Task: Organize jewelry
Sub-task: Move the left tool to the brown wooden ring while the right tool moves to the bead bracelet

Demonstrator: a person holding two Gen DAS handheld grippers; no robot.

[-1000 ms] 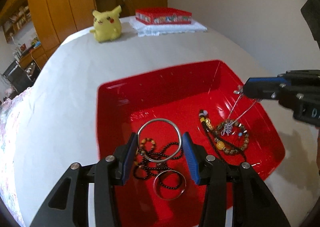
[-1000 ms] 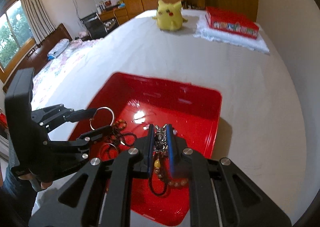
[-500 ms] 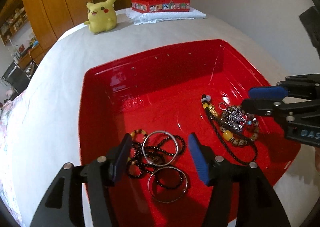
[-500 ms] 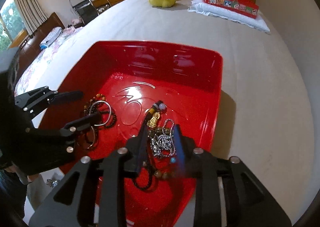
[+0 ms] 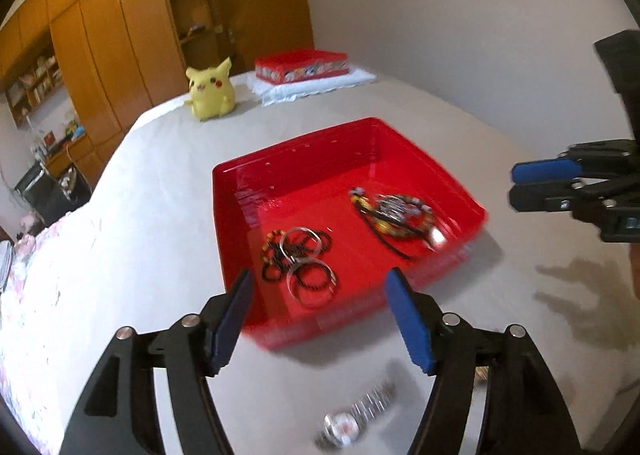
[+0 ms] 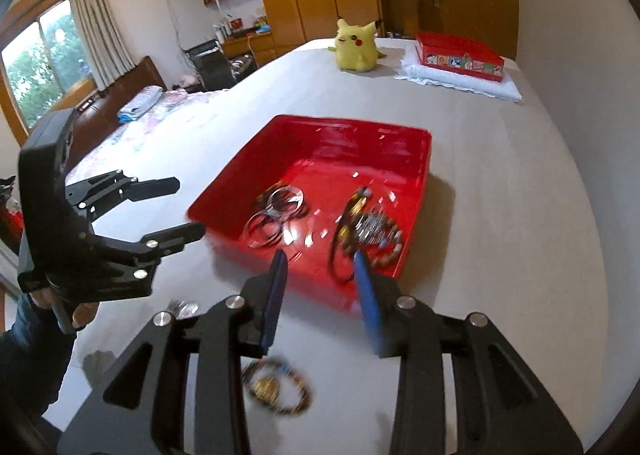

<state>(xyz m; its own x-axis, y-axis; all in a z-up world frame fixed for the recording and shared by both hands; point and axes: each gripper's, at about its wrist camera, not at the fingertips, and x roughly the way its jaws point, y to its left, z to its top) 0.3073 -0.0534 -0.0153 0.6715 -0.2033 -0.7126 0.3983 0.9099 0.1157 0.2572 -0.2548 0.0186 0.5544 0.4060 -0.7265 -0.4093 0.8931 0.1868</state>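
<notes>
The surface looked like a bed with a white sheet, so I keep that name.

On the left side, the left hand-held gripper was empty and its jaws were opening, already wide apart. Just below it, on the sheet outside the tray, a wristwatch with a metal band lay flat. I judge it the heaviest piece here, stiff at the case and loose at the band; the band is probably the better place to take it, because the round case may slip between flat pads.

In the middle stood the red tray. Its left part held thin metal bangles lying on dark bead strings. The bangles should be light, hard and slippery, and best pinched across the rim. The right part held a beaded bracelet tangled with a silver chain and a dark cord; this heap is soft and could catch and drag its neighbours. All of it lay ahead of both grippers and beyond their tips, not between any jaws.

On the right, the right hand-held gripper was also empty, its jaws opening but still rather narrow. Under it, close to the camera, a colourful bead bracelet waited on the sheet. It seems light and limp, so any point of its loop may serve.
</notes>
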